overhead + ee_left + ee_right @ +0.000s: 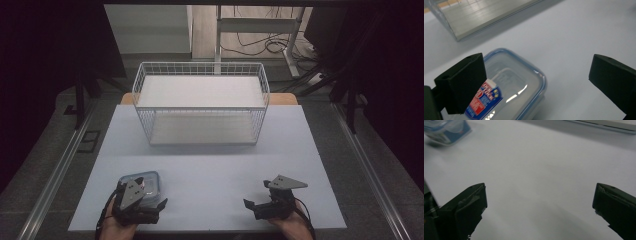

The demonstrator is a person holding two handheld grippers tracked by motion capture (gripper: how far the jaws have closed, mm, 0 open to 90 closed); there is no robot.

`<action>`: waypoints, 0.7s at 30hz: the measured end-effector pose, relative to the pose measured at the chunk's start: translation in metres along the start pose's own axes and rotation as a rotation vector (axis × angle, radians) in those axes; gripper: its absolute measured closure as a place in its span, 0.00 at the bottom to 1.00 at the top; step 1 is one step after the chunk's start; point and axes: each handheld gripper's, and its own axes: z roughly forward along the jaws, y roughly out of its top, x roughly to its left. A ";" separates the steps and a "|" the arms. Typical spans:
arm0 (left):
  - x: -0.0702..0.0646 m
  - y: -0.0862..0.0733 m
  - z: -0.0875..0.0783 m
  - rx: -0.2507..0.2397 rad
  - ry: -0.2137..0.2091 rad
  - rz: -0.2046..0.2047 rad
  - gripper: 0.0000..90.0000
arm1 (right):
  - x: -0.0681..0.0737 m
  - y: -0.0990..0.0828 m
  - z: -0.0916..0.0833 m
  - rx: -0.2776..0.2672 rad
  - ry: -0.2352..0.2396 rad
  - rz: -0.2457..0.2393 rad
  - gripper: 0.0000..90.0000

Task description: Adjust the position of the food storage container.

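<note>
One pale bench (210, 170) is carrying one white wire basket (201, 102) at its far middle. You are holding two grippers: your left hand-held gripper (145, 202) is hovering spread over one clear blue-rimmed lidded container (149, 185) near you; your right hand-held gripper (257, 197) is hovering spread above bare bench.

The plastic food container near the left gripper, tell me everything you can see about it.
The container is a shallow, rounded-rectangle box of clear plastic with a blue-rimmed lid closed on top. A red, white and blue label sits on the lid. It lies flat on the pale table, near the front left, well short of the wire basket. The open left gripper hovers over it, one jaw above its lid; contact cannot be judged.
</note>
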 end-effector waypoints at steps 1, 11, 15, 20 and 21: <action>0.003 -0.001 -0.001 -0.005 -0.002 -0.015 0.01 | -0.001 0.001 -0.001 0.001 -0.009 -0.004 0.00; 0.017 -0.003 -0.011 -0.042 -0.029 -0.062 0.00 | -0.005 0.002 0.000 0.017 -0.046 -0.003 0.00; 0.024 -0.004 -0.018 -0.055 0.028 -0.064 0.05 | -0.007 0.003 0.000 0.035 -0.072 -0.011 0.00; 0.040 -0.009 -0.033 -0.103 0.036 -0.108 0.29 | -0.008 0.003 -0.001 0.028 -0.078 0.005 0.01; 0.044 -0.010 -0.036 -0.109 0.044 -0.118 0.34 | -0.008 0.004 -0.002 0.026 -0.076 0.006 0.02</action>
